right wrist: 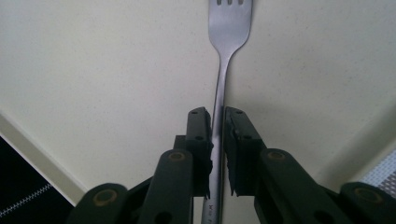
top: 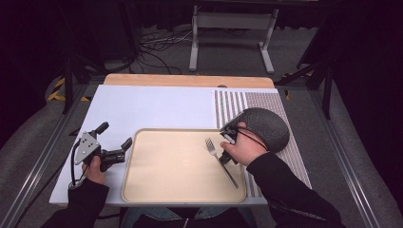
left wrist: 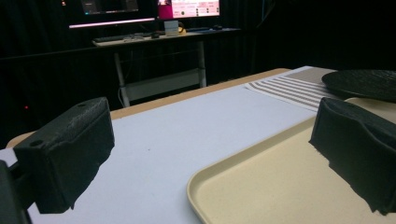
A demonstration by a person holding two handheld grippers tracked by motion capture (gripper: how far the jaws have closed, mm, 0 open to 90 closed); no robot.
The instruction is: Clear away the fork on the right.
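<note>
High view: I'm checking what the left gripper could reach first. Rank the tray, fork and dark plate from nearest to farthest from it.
From the left gripper:
1. Tray, right beside it.
2. Fork, on the tray's right part.
3. Dark plate, far right on the striped mat.

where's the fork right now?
In the high view the fork lies on the right part of the beige tray, tines pointing away from the person. The right gripper is closed on its handle, with the dark plate just beyond.

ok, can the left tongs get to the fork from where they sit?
Probably not freely. The fork lies on the tray, and the right tongs are already shut on its handle. The left tongs are open at the tray's left edge; the tray between is bare, but the handle is taken.
</note>
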